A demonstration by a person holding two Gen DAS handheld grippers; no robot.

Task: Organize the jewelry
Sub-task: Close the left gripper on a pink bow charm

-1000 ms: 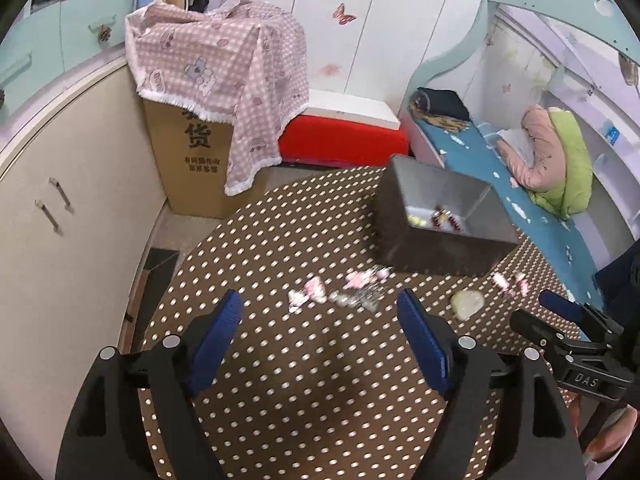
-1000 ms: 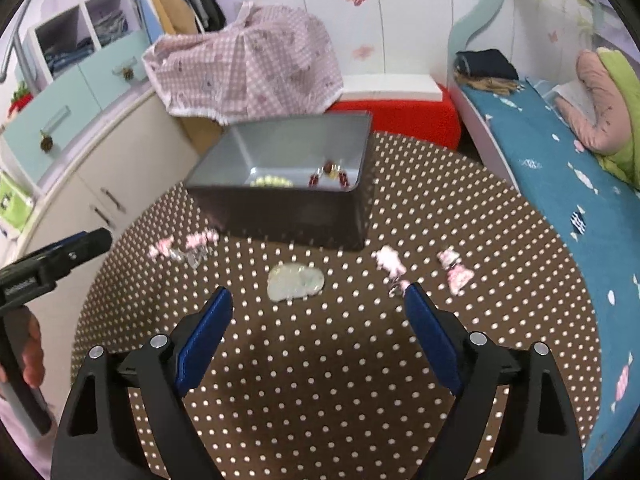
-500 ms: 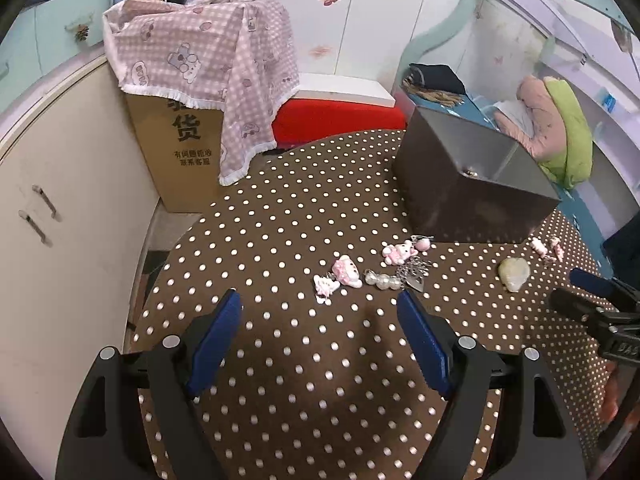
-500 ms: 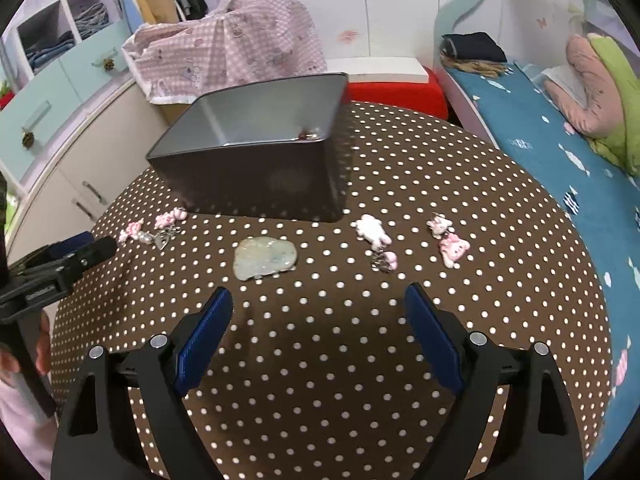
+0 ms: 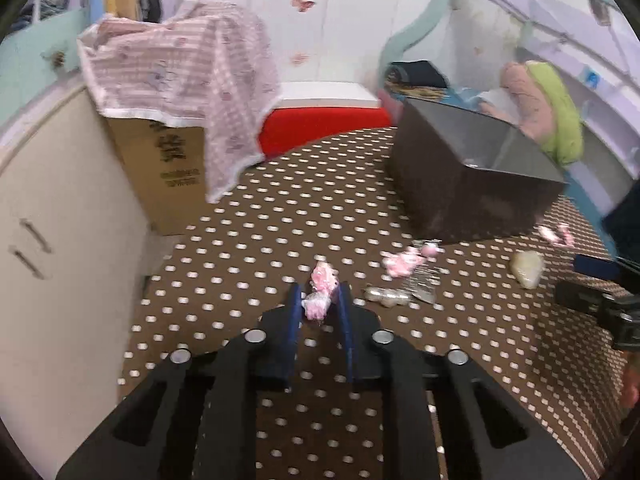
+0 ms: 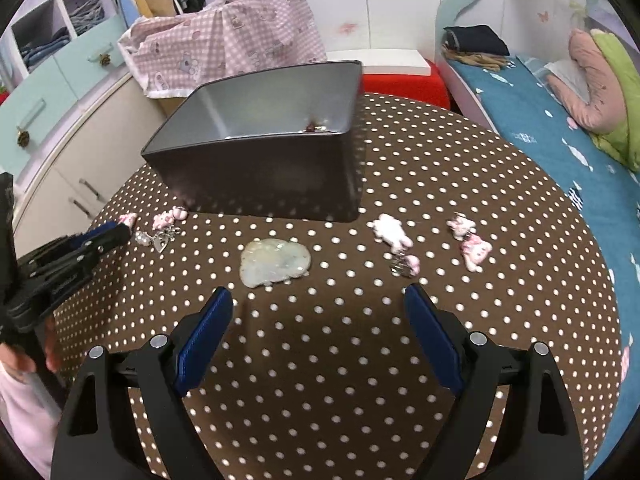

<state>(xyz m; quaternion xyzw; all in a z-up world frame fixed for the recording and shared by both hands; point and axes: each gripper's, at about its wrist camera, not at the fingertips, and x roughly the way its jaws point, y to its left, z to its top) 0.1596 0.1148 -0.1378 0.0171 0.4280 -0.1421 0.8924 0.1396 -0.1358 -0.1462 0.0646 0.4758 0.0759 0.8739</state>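
Observation:
My left gripper (image 5: 319, 305) has closed around a small pink charm (image 5: 320, 298) on the brown dotted table (image 5: 280, 216); it also shows at the left of the right wrist view (image 6: 116, 234). A bead chain with a silver pendant (image 5: 400, 294) and another pink charm (image 5: 402, 262) lie just to its right. The dark metal box (image 6: 260, 152) stands behind, with some jewelry inside. My right gripper (image 6: 318, 312) is open and empty, hovering near a pale jade pendant (image 6: 276, 262). White and pink charms (image 6: 390, 232) (image 6: 470, 244) lie to the right.
A cardboard box under a pink checked cloth (image 5: 180, 80) and a red-and-white box (image 5: 324, 120) stand beyond the table. Cream cabinets (image 5: 48, 208) are at the left, a bed with blue bedding (image 6: 560, 140) at the right.
My left gripper has moved down and forward to the pink charm and shut on it. My right gripper has dropped a little closer to the table and stays open.

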